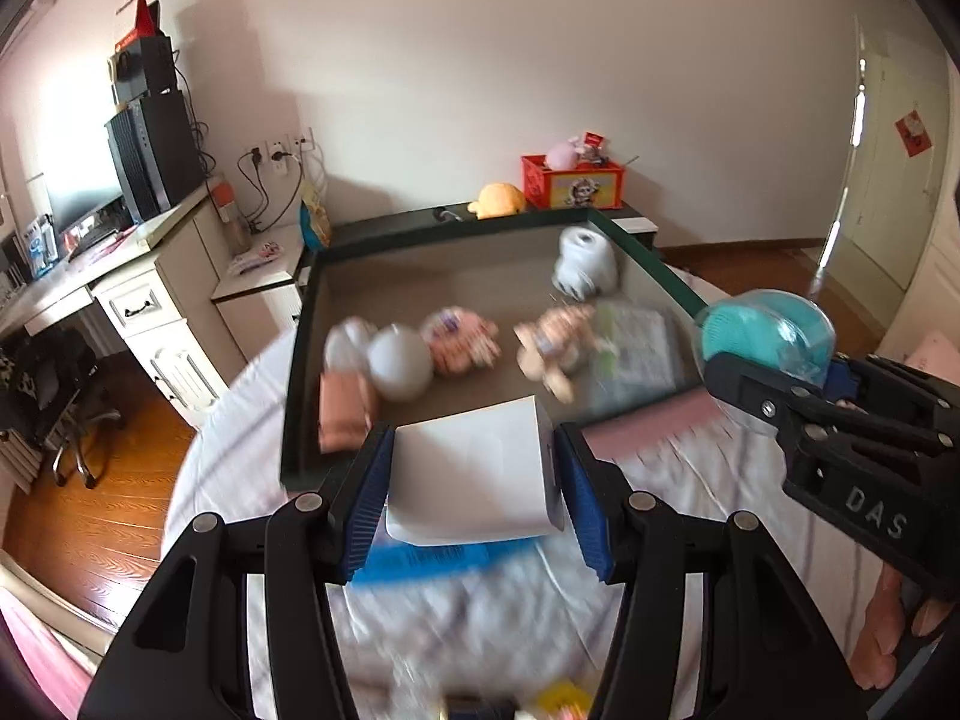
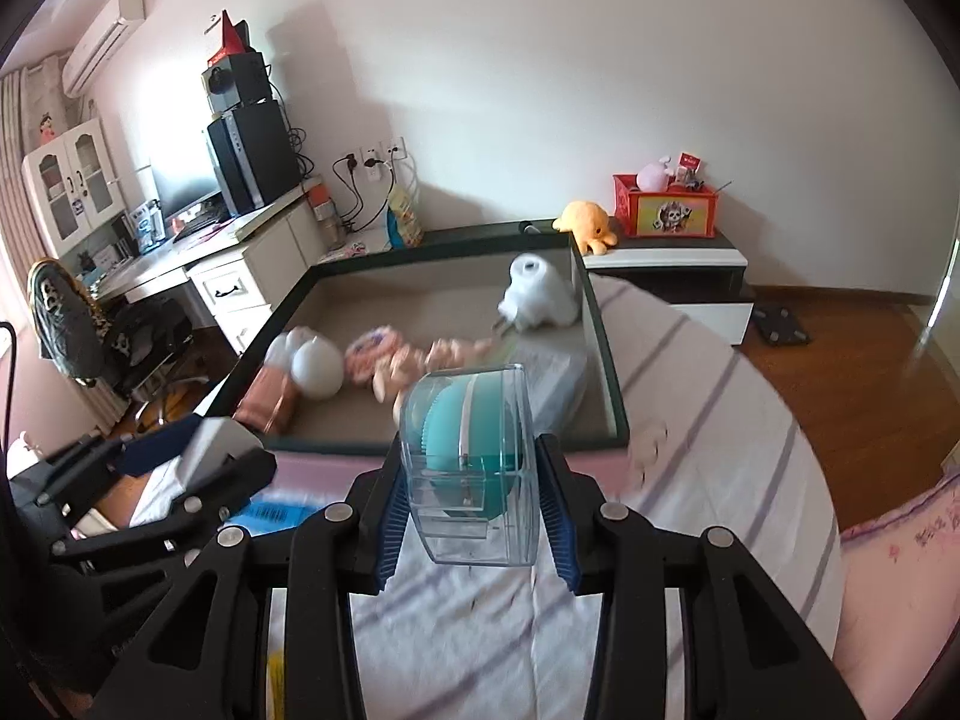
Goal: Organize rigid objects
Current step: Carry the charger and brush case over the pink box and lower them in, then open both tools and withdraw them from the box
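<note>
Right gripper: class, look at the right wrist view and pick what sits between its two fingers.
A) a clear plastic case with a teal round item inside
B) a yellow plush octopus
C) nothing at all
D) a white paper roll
A: the right gripper has its blue pads pressed on both sides of the clear case holding a teal round item.

Clear glossy plastic case (image 2: pixel 468 468)

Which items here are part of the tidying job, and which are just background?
In the job:
- white box, gripped by the left tool
- clear case with teal insert, gripped by the right tool
- dark tray holding toys

Lying about:
- yellow plush octopus
- red crate
- desk
</note>
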Motion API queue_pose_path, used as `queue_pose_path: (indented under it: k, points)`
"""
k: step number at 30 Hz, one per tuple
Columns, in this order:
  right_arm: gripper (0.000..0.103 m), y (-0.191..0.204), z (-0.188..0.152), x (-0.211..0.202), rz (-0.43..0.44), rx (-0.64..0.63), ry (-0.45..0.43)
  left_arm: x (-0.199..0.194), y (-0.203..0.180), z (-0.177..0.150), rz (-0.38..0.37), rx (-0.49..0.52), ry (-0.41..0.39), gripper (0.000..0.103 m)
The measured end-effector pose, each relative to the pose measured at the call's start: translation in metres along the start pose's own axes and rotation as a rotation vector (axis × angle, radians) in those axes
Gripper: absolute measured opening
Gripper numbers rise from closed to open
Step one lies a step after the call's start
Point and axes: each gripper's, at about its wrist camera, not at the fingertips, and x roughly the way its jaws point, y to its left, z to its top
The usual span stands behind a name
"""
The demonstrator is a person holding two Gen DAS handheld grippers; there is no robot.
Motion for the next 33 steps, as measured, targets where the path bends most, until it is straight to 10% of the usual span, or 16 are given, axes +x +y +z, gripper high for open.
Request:
queue_pose_path:
  k: [16,22,33]
  points:
    - [0.044,0.014,0.022,0.086,0.038,-0.060,0.085,0.083,0.030,0.031,0.074,-0.037,0.098,0.057]
    - [0.069,0.007,0.020,0.062,0.056,0.000,0.037,0.057,0.043,0.024,0.098,-0.097,0.018,0.095]
    - [0.081,0.011,0.000,-0.048,-0.009,0.025,-0.106,-0.063,0.036,-0.014,0.133,-0.154,-0.178,0.103]
